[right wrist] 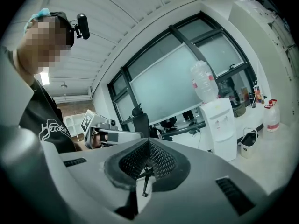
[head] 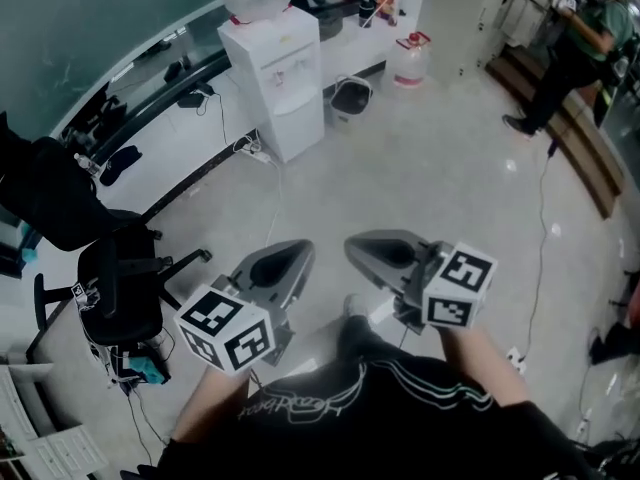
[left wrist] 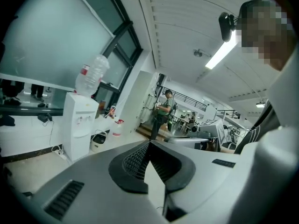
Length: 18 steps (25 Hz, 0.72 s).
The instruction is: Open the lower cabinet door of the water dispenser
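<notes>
You're holding the left hand-held gripper (left wrist: 148, 146) and right hand-held gripper (right wrist: 148, 143) out side by side over the floor, both pinched shut on nothing. The water dispenser (head: 272, 68) is standing well ahead of you beside the white counter (head: 180, 148). Its lower cabinet door (head: 296, 128) is sitting closed, well apart from both.

Bright indoor ltg, ceiling strip light (left wrist: 223, 55); floor (head: 450, 168) glare; edges dark w/ fisheye warp.

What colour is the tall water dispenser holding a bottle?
The tall water dispenser is white, clearest in head view.
</notes>
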### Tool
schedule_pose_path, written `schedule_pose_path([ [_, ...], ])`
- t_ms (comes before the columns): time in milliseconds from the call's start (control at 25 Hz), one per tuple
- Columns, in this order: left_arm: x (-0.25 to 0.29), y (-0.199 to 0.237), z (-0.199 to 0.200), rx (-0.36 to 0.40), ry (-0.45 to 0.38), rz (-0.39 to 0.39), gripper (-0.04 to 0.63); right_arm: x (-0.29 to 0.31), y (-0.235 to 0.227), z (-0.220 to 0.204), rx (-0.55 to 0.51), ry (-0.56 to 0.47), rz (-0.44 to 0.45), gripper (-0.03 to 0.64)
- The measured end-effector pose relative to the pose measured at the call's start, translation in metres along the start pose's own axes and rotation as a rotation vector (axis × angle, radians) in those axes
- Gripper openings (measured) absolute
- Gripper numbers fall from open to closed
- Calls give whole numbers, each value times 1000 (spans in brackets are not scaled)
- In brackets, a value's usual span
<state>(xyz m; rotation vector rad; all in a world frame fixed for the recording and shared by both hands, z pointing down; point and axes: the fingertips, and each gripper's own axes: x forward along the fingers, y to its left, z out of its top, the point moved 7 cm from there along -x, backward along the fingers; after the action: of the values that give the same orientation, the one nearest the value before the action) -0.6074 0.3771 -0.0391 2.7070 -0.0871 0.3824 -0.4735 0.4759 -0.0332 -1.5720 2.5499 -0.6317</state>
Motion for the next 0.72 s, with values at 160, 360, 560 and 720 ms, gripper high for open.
schedule_pose_path([
  [160, 74, 36, 17, -17, 37, 17, 0, 5, -77, 13, 22, 22, -4, 12],
  [360, 164, 66, 36, -16, 86, 25, 1, -2, -169, 34, 43, 33, -22, 12],
  [560, 225, 79, 49, 0, 105, 28, 0, -14, -228, 45, 63, 32, -43, 12],
  [720, 257, 93, 52, -15, 106, 36, 1, -17, -263, 50, 78, 24, -52, 12],
])
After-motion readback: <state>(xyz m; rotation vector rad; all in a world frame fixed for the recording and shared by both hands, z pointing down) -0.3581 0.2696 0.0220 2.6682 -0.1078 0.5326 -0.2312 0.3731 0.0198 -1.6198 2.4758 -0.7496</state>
